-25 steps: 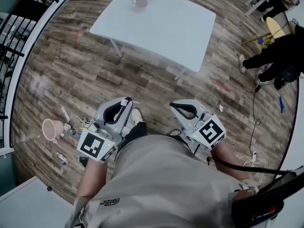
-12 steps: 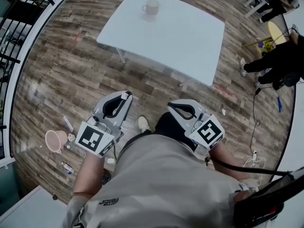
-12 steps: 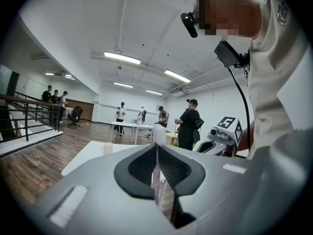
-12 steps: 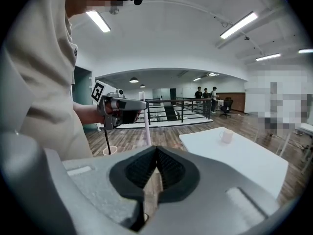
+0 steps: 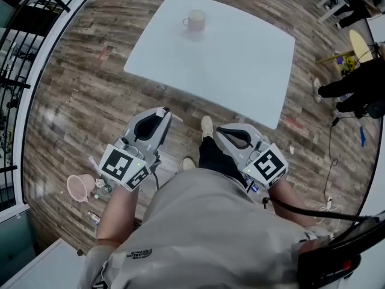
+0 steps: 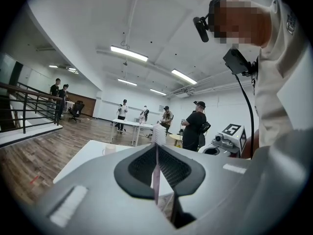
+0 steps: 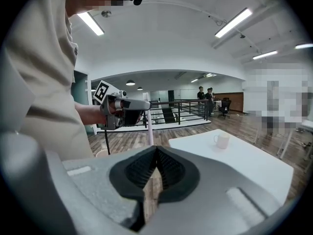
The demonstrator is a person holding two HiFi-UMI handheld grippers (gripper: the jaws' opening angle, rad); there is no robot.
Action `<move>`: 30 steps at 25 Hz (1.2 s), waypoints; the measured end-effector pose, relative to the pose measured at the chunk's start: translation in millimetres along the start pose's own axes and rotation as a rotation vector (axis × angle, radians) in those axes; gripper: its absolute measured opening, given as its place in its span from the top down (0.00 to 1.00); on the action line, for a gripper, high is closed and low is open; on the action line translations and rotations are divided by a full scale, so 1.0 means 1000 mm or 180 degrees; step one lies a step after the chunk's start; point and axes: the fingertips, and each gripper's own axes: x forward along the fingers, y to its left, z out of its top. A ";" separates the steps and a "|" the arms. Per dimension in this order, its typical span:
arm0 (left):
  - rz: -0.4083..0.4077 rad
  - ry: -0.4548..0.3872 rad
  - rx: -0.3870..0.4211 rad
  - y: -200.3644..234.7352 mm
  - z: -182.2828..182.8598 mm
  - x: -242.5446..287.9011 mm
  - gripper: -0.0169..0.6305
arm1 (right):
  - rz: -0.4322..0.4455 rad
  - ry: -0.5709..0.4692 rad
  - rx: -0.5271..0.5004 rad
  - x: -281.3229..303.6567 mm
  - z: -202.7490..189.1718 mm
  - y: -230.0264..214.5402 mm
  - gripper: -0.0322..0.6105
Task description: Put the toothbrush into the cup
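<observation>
A beige cup [image 5: 195, 20] with a handle stands near the far edge of the white table [image 5: 240, 59]; it also shows in the left gripper view [image 6: 108, 150] and the right gripper view [image 7: 222, 140]. My left gripper [image 5: 161, 113] is shut on a pale pink toothbrush [image 6: 155, 177]. The brush stands upright between the jaws with its white bristles on top. The right gripper view shows the handle [image 7: 149, 131] hanging below that gripper. My right gripper [image 5: 225, 134] is shut with nothing in it. Both grippers hover over the floor, short of the table's near edge.
A pink cup [image 5: 78, 186] and small loose items lie on the wooden floor at the left. A black railing [image 5: 18, 71] runs along the left side. People stand at the far right [image 5: 355, 83] and around other tables in the background.
The table and cup have come nearer and lower in the head view as the person walked toward them. Both grippers travelled forward, still shut, and the pink floor cup slid back.
</observation>
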 end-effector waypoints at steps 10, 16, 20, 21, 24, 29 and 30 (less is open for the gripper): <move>0.0067 0.0039 -0.0159 0.094 0.031 0.117 0.95 | -0.0011 -0.0004 0.0122 0.033 0.022 -0.110 0.95; 0.0096 0.0058 -0.0202 0.131 0.035 0.182 0.95 | 0.0004 0.0028 0.0163 0.037 0.020 -0.162 0.95; 0.0125 0.0123 -0.0275 0.157 0.033 0.216 0.95 | 0.0001 0.0014 0.0226 0.041 0.021 -0.191 0.95; 0.0137 0.0139 -0.0275 0.164 0.032 0.224 0.95 | -0.0001 0.0008 0.0241 0.042 0.021 -0.198 0.95; 0.0181 0.0160 -0.0305 0.178 0.030 0.252 0.95 | -0.0010 0.0004 0.0296 0.039 0.015 -0.222 0.95; 0.0295 0.0124 -0.0405 0.206 0.028 0.293 0.95 | -0.0013 0.0061 0.0392 0.033 0.002 -0.248 0.95; 0.0320 0.0117 -0.0427 0.214 0.030 0.299 0.95 | -0.0004 0.0078 0.0411 0.035 0.000 -0.251 0.95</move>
